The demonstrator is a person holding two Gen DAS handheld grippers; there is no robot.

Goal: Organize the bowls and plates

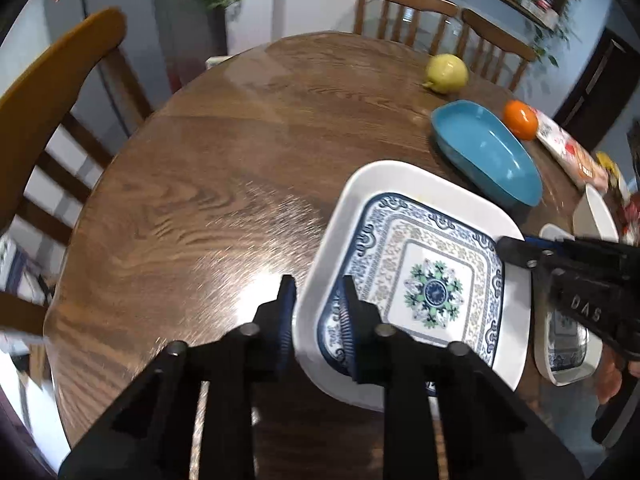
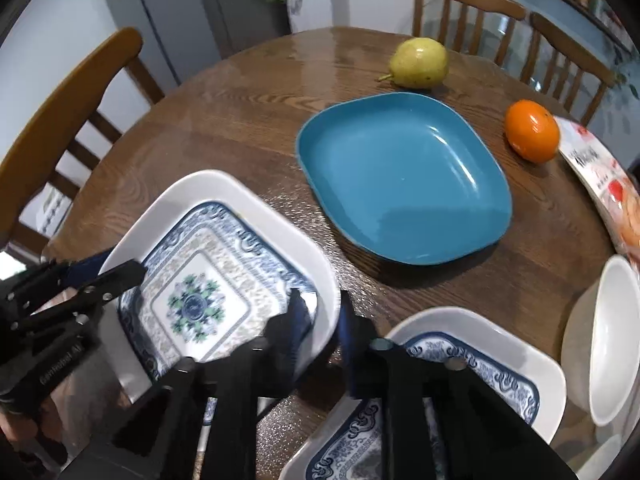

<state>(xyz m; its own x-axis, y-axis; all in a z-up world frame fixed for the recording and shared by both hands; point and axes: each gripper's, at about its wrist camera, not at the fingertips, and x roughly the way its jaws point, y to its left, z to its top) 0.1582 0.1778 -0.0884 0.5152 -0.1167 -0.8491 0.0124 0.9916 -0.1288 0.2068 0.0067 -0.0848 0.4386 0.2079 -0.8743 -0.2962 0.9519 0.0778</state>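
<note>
Both your claws are clamped on the square white plate with blue floral pattern: left claw pinches its lower-left rim, right claw its opposite edge; the teal square dish sits beyond, upper right.

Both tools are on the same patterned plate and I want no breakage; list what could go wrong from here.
1. The left tool and right tool pinch only the thin rim of the patterned plate; uneven lifting could let it slip.
2. A second patterned plate and a white bowl sit close beside the right tool and could be knocked.
</note>
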